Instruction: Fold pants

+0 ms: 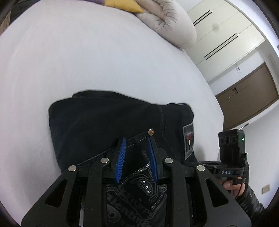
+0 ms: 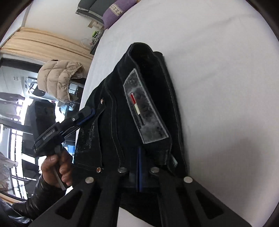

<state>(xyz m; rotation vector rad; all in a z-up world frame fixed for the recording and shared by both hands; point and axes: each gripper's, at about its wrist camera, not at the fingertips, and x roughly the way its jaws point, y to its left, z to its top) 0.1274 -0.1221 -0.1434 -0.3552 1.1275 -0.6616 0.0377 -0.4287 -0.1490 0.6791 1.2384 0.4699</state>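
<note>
Black jeans (image 1: pixel 104 120) lie folded into a compact bundle on the white bed sheet (image 1: pixel 87 61). In the right wrist view the jeans (image 2: pixel 157 97) show a grey leather waistband patch (image 2: pixel 144 106). My left gripper (image 1: pixel 136 141) has its blue pads closed on the pocket edge just below a copper rivet (image 1: pixel 151 131). From the right wrist view the left gripper (image 2: pixel 92 111) pinches the left edge of the bundle. My right gripper (image 2: pixel 139 150) is shut, its blue pads pressed together at the near end of the bundle under the patch. Whether cloth is caught between them I cannot tell.
A rolled grey duvet (image 1: pixel 170 22) and a yellow cushion (image 1: pixel 122 5) lie at the far end of the bed, with a purple pillow (image 2: pixel 116 10) too. White wardrobes and a brown door (image 1: pixel 247 97) stand beyond the bed's right side. A beige puffer jacket (image 2: pixel 59 76) hangs beside its left side.
</note>
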